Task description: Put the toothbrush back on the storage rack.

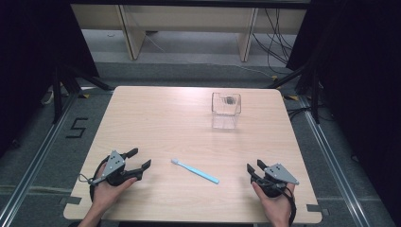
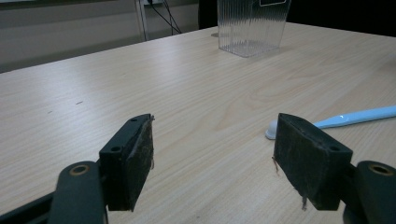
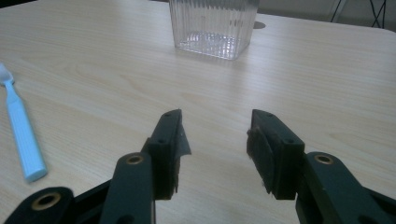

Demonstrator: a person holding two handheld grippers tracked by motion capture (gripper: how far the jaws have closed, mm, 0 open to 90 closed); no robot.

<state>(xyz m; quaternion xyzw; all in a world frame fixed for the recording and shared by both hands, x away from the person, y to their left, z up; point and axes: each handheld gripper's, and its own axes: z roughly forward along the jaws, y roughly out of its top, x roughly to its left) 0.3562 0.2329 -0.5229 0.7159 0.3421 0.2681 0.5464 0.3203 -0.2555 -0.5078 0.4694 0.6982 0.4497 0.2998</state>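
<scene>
A light blue toothbrush (image 1: 195,170) lies flat on the wooden table (image 1: 161,118), its white head pointing left; it shows too as the toothbrush (image 2: 345,118) and the toothbrush (image 3: 22,134). A clear ribbed plastic cup (image 1: 226,108) stands upright at the far right of the table, also the cup (image 2: 252,25) and the cup (image 3: 212,25). My left gripper (image 1: 141,158) rests near the front left, open, jaws empty (image 2: 215,158). My right gripper (image 1: 254,167) rests at the front right, open and empty (image 3: 215,144). The toothbrush lies between the two grippers, touching neither.
The table's front edge runs just below both hands. Beyond the far edge are a grey floor, cables and wooden furniture legs (image 1: 135,38). Black tripod legs (image 1: 66,82) stand left and right of the table.
</scene>
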